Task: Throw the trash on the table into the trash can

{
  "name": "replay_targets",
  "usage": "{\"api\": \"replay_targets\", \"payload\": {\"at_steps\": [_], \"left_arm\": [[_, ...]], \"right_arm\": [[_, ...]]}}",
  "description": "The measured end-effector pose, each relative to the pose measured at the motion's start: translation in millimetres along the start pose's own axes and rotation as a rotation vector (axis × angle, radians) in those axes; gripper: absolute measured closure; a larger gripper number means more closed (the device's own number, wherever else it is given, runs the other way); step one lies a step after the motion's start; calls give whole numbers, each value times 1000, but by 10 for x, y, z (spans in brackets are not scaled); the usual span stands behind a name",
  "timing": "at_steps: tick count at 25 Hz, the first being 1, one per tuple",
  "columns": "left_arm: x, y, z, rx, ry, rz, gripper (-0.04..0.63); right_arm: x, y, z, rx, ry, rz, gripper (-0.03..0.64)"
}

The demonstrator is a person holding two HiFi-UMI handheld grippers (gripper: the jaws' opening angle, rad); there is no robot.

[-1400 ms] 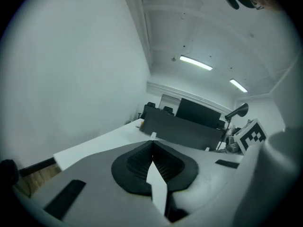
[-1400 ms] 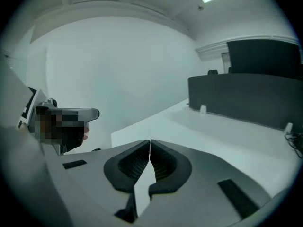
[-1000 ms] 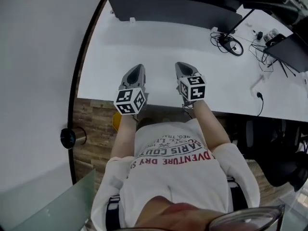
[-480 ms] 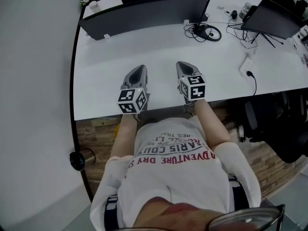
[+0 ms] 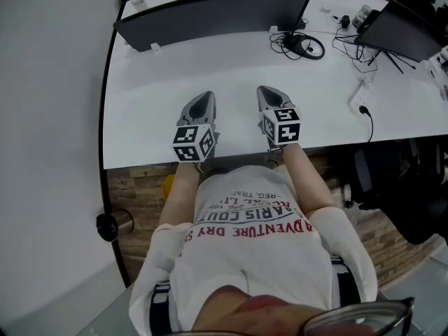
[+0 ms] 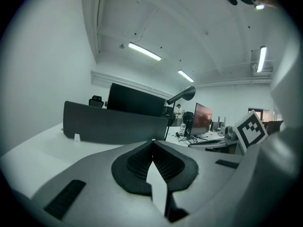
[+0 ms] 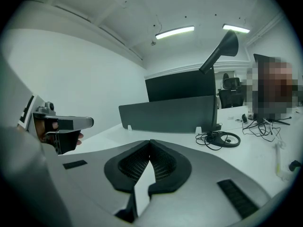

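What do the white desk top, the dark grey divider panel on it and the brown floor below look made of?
The white desk top looks like matt laminate: even colour, no grain, soft sheen. The dark grey divider panel is probably felt or fabric-covered board: flat, no reflections. The brown floor looks like wood or wood-look planks: seams and grain show.

White table [image 5: 231, 68], dark grey divider [image 5: 210, 16]

The left tool [image 5: 203, 96] and right tool [image 5: 266, 91] sit side by side over the near edge of the tabletop [image 5: 154, 96]. A divider panel [image 5: 210, 16] stands along the far side, a coiled cable [image 5: 308, 46] lies at the panel's right end, and a screen [image 5: 402, 30] stands farther right.
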State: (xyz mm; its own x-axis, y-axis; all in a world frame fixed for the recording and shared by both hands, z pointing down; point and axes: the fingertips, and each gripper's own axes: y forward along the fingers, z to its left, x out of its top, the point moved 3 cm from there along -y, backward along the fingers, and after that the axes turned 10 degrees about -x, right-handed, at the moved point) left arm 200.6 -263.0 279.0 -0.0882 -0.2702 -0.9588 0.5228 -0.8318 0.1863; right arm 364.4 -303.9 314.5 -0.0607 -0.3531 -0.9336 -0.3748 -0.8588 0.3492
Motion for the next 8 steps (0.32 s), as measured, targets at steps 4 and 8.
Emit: {"api": "replay_targets", "payload": {"at_steps": [4,8], "left_arm": [[-14,51,16,6,-3,6,572],[33,140,58,12,-4,6,572]], "right_arm": [[28,71,-23,6,-12,4,592],[82,162,-80,4,-13,5,591]]}}
